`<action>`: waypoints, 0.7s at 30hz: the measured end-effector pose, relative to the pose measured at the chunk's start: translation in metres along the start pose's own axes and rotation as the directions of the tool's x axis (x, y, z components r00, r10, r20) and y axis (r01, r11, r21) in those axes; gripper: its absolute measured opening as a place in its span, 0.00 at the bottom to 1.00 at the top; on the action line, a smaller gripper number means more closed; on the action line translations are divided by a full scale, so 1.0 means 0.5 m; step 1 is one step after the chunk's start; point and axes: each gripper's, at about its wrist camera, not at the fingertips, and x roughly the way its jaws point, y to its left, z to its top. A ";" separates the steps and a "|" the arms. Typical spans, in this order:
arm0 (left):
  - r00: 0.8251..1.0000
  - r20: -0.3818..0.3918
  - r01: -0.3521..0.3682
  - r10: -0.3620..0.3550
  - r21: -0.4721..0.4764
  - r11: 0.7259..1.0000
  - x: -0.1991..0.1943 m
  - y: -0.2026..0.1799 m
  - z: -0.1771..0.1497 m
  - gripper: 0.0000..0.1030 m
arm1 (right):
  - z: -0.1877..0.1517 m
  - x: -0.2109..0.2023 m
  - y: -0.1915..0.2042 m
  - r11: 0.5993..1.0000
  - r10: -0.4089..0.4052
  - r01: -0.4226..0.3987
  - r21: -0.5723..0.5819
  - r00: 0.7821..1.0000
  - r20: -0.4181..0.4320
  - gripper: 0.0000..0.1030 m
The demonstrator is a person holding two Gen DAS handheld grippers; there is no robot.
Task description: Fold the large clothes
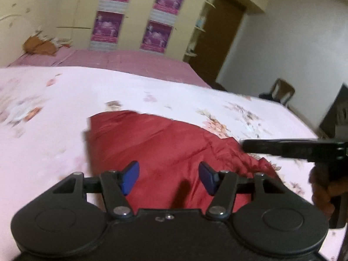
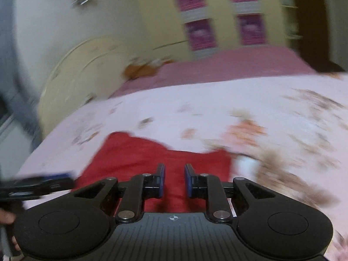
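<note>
The red garment (image 1: 165, 150) lies spread on the floral bedsheet (image 1: 54, 113), just ahead of and below my left gripper (image 1: 169, 177), whose blue pads stand apart with nothing between them. My right gripper (image 2: 174, 179) hovers over the same garment, jaws narrowly apart, gripping nothing.

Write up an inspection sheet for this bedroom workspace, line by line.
Surface: bed with a pale floral sheet; pink cover at the far end.
Job's things: red garment lying on the sheet, rumpled at its right edge.
Clutter: brown cloth heap near the headboard.
Grippers: left gripper open above the garment, nothing between the pads; right gripper narrowly open above the garment, holding nothing.
Cables: nothing seen.
Surroundings: cream wardrobe with purple posters, brown door, white wall.
</note>
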 end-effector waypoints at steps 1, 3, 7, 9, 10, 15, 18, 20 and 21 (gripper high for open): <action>1.000 -0.012 0.002 -0.002 0.002 1.000 0.023 -0.005 0.008 0.57 | 0.004 0.026 0.013 1.000 0.008 -0.009 -0.017 1.000 -0.021 0.20; 0.999 -0.037 -0.019 0.020 0.016 1.000 0.058 -0.005 0.013 0.56 | -0.001 0.076 0.018 0.999 0.011 -0.013 -0.032 0.997 -0.077 0.20; 0.996 -0.064 -0.064 0.064 0.004 0.998 0.079 0.032 0.006 0.57 | -0.034 0.107 -0.053 0.991 -0.131 0.133 0.009 0.987 -0.090 0.20; 0.996 -0.067 -0.063 0.063 0.004 0.998 0.068 0.046 0.000 0.55 | -0.049 0.096 -0.114 0.977 -0.171 0.182 0.106 0.980 -0.105 0.20; 0.996 -0.067 -0.060 0.060 0.007 0.998 0.056 0.049 -0.002 0.55 | -0.051 0.085 -0.136 0.973 -0.170 0.185 0.141 0.979 -0.112 0.20; 1.000 0.007 0.002 -0.002 0.018 1.000 -0.031 0.012 -0.020 0.55 | -0.051 -0.034 -0.126 0.977 -0.138 0.137 0.164 0.990 -0.003 0.20; 0.999 0.003 0.032 -0.032 0.070 0.997 -0.052 -0.034 -0.050 0.55 | -0.049 -0.063 -0.057 0.996 -0.063 0.061 0.062 0.998 0.022 0.20; 1.000 -0.010 0.028 -0.027 0.093 0.995 -0.040 -0.052 -0.071 0.55 | -0.055 -0.045 -0.024 1.000 -0.025 0.025 -0.004 1.000 -0.010 0.20; 1.000 -0.014 0.017 -0.015 0.096 0.995 -0.031 -0.054 -0.080 0.57 | -0.064 -0.035 -0.017 0.999 -0.034 0.033 -0.035 0.999 -0.024 0.20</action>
